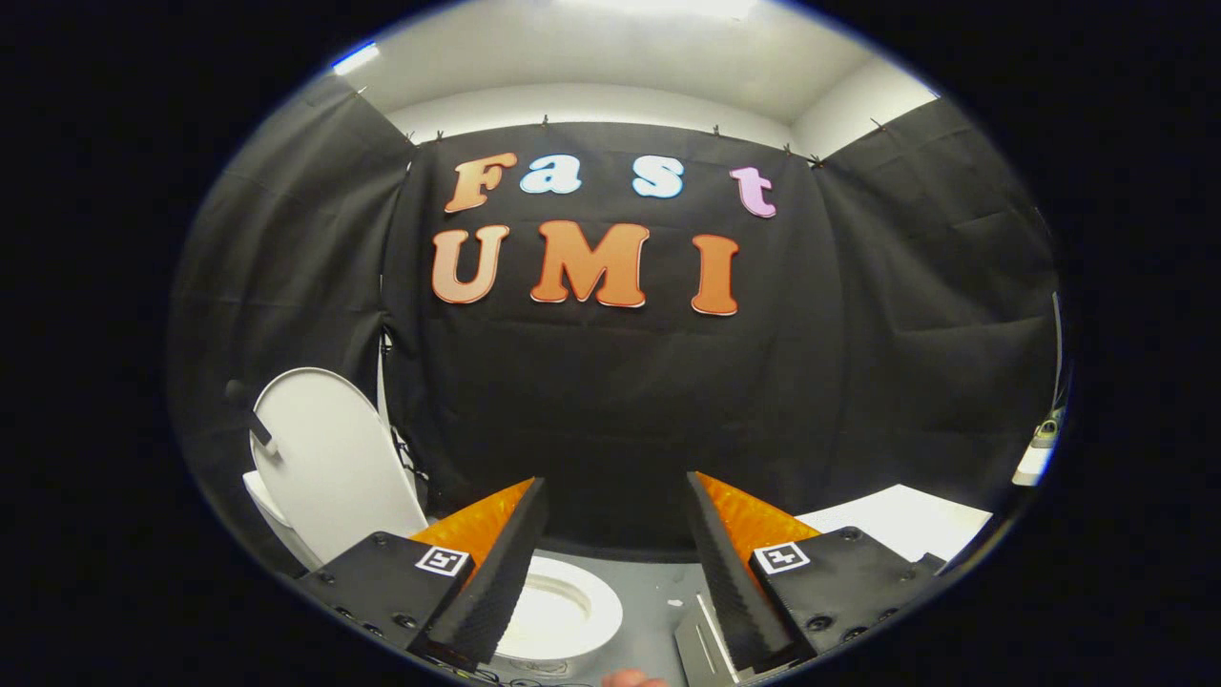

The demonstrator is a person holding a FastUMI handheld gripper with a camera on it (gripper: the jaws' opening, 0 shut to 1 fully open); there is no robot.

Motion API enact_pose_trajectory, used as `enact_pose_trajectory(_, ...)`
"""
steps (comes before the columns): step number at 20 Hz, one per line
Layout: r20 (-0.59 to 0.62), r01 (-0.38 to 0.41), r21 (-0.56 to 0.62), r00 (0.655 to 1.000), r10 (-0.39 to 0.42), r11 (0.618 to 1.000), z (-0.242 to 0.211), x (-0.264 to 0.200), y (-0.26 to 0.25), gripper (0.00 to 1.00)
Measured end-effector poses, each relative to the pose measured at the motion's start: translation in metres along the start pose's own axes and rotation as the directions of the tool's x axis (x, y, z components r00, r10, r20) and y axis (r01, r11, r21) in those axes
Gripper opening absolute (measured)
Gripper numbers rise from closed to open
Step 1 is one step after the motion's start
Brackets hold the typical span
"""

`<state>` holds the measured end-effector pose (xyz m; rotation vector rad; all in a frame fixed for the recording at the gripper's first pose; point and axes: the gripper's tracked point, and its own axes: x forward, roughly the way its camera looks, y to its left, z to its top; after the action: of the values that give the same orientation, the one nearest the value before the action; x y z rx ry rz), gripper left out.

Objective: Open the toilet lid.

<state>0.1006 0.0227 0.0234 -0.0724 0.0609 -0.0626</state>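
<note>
Toilet lid sits lower left of the frame, already swung up: it stands close to vertical w/ a slight tilt, its pale underside facing the camera, leaning back toward the black cloth wall behind it. That lean is prob. why it stays up w/o anything holding it. A small dark stub sticks off its upper left edge, maybe a handle or bumper; can't tell which.

Toilet seat lies flat at bottom centre, white ring w/ the bowl opening showing, partly hidden behind the left finger. So lid and seat are apart at the front, joined only at the hinge side.

Gripper at the bottom of the frame: jaws released, wide gap, nothing between them, neither finger touching lid or seat. The lid is off to the left of the left finger, not ahead of the gap. Judging by that, the gripper is backed off and pointed at the wall, not at the work.

Task looks done or v. nearly: lid up, resting on its own. Main risk, as a guess, is the lid tipping fwd if it isn't past balance point.

Grey floor shows between the fingers; a white flat panel lies lower right, beyond the right finger. A bit of a fingertip shows at bottom edge, likely the person's hand.
</note>
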Motion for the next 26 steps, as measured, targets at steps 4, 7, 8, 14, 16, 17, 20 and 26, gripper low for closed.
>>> enact_pose_trajectory(4, -0.003, 0.042, -0.007, 0.999, -0.042, 0.999, -0.014, -0.015, -0.032, 0.93)
enact_pose_trajectory(7, 0.007, 0.041, -0.032, 0.999, -0.040, 0.999, -0.020, -0.024, -0.039, 0.93)
enact_pose_trajectory(8, 0.008, 0.042, -0.031, 0.999, -0.042, 0.999, -0.022, -0.026, -0.043, 0.93)
enact_pose_trajectory(14, 0.006, 0.050, -0.022, 0.999, -0.049, 0.999, -0.031, -0.037, -0.055, 0.93)
enact_pose_trajectory(16, 0.005, 0.051, -0.017, 0.999, -0.051, 0.999, -0.035, -0.038, -0.057, 0.93)
enact_pose_trajectory(17, 0.004, 0.055, -0.015, 0.998, -0.055, 0.998, -0.037, -0.039, -0.060, 0.93)
enact_pose_trajectory(20, 0.008, 0.070, -0.006, 0.998, -0.070, 0.998, -0.043, -0.043, -0.067, 0.93)
enact_pose_trajectory(26, 0.004, 0.126, 0.036, 0.992, -0.127, 0.991, -0.058, -0.047, -0.087, 0.93)
